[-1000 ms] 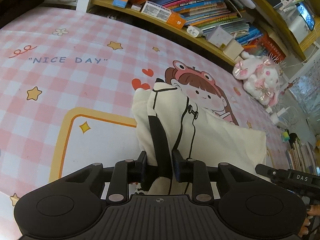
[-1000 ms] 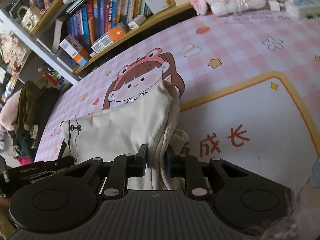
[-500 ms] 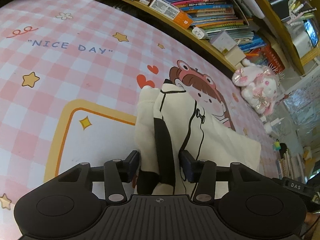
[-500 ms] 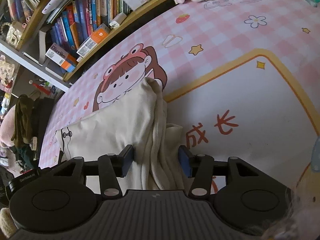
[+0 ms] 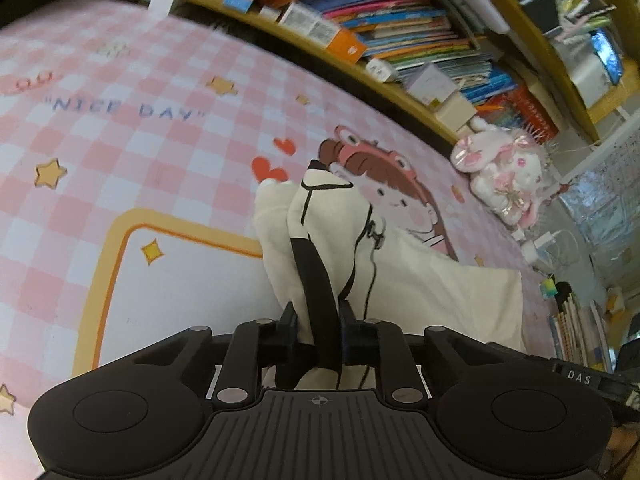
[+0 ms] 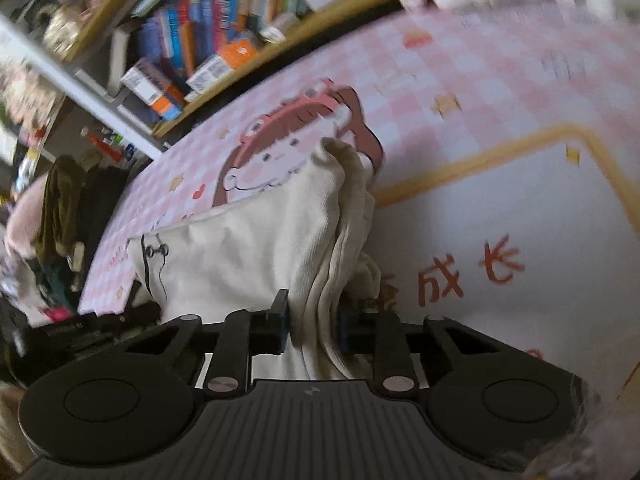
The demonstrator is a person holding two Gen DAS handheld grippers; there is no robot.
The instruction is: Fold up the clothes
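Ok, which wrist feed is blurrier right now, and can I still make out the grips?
Right wrist view: heavy motion smear on the bookshelf, yet the right hand-held gripper clearly pinches the cream garment. Left wrist view: sharper, left hand-held gripper shut on the same cloth.

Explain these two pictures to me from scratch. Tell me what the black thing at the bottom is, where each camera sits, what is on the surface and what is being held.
There is no robot here. A person holds a hand-held tool in each hand, and each tool carries a wide-angle camera that looks forward along its two fingers. The black shape at the bottom of each picture is that tool.

One picture looks along the left gripper, the other along the right gripper. Both are shut on the same cream cotton garment with black trim, one at each side, ready for folding.

The garment lies on a pink checked cartoon-print cover. Behind it are a wooden bookshelf full of books and a pink and white plush toy.
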